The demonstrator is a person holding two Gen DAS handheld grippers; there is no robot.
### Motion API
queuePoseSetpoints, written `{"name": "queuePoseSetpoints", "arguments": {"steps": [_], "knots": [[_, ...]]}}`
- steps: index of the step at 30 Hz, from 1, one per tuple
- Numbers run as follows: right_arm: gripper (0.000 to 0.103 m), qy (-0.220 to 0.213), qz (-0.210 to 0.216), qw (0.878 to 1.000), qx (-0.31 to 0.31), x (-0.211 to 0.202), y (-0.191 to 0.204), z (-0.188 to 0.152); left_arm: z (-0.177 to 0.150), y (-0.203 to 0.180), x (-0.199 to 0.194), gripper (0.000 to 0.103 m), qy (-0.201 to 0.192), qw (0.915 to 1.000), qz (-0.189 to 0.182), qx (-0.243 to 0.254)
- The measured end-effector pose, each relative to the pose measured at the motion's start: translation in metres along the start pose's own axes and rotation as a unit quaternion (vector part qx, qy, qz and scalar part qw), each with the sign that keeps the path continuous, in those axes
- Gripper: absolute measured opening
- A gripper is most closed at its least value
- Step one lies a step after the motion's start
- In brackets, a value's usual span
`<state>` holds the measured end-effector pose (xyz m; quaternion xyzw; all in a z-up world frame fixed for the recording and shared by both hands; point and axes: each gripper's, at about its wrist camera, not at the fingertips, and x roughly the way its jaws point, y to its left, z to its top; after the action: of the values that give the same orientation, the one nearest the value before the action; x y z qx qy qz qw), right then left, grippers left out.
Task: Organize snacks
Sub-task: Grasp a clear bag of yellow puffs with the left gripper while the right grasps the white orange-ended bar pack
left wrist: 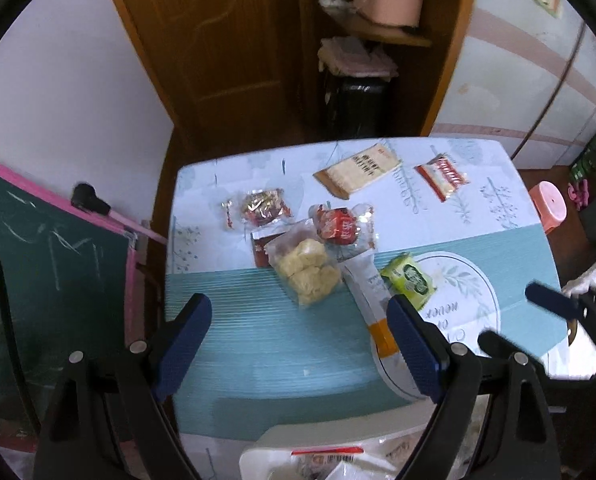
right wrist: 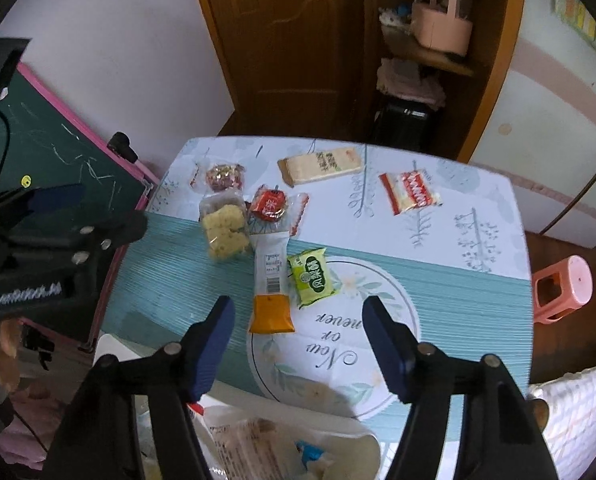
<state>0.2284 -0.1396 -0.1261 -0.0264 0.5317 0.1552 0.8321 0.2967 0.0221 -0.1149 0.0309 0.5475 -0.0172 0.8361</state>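
Snacks lie spread on the table: a clear bag of yellow puffed cakes (left wrist: 305, 272) (right wrist: 224, 228), a round red snack (left wrist: 337, 224) (right wrist: 270, 204), a long white and orange packet (left wrist: 371, 300) (right wrist: 272, 280), a green packet (left wrist: 407, 280) (right wrist: 311, 276), a beige cracker pack (left wrist: 355, 170) (right wrist: 319, 164) and a red and white packet (left wrist: 441, 176) (right wrist: 409, 192). My left gripper (left wrist: 298, 336) hangs open above the striped cloth, in front of the puffed cakes. My right gripper (right wrist: 301, 344) is open above the table, with the packet's orange end just ahead. Neither holds anything.
A white basket (left wrist: 282, 440) (right wrist: 361, 436) holding packets sits at the table's near edge. A small bag of red candy (left wrist: 264, 206) lies far left. A green chalkboard (left wrist: 50, 260) stands left of the table and a pink stool (right wrist: 565, 288) right. A dark bin (left wrist: 353, 104) stands behind.
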Motion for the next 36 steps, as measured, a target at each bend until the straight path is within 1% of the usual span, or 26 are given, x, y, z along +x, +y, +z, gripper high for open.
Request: {"name": "queuePoseSetpoints", "arguments": {"steps": [5,10,14,17,22,23,24,31,35,36], "knots": [[0.066,0.036,0.012,0.999,0.002,0.038,0.002,0.006,0.019,0.019,0.056,0.089,0.051,0.9972,-0.006,-0.054],[0.066,0.077,0.017,0.997,-0.008,0.079,0.011,0.007,0.028,0.033,0.111,0.089,0.1,0.989,-0.021,-0.107],[0.066,0.104,0.02,0.994,-0.007,0.108,0.018,0.008,0.028,0.036,0.143,0.089,0.128,0.9819,-0.031,-0.136],[0.066,0.125,0.021,0.992,0.006,0.128,0.02,0.009,0.026,0.038,0.166,0.088,0.147,0.976,-0.039,-0.156],[0.066,0.15,0.014,0.988,0.027,0.151,0.02,0.009,0.023,0.036,0.186,0.088,0.162,0.9704,-0.051,-0.172],[0.068,0.155,0.012,0.987,0.03,0.154,0.021,0.009,0.023,0.036,0.19,0.088,0.164,0.9693,-0.054,-0.176],[0.068,0.151,0.011,0.988,0.028,0.155,0.022,0.009,0.023,0.035,0.193,0.088,0.164,0.9682,-0.058,-0.179],[0.069,0.149,-0.029,0.988,-0.015,0.159,0.041,0.004,0.016,0.027,0.211,0.088,0.175,0.9643,-0.065,-0.188],[0.069,0.157,-0.054,0.985,-0.047,0.16,0.054,-0.005,0.014,0.023,0.212,0.089,0.163,0.9697,-0.054,-0.173],[0.069,0.158,-0.059,0.984,-0.053,0.16,0.056,-0.006,0.013,0.022,0.211,0.087,0.161,0.9709,-0.053,-0.169]]}}
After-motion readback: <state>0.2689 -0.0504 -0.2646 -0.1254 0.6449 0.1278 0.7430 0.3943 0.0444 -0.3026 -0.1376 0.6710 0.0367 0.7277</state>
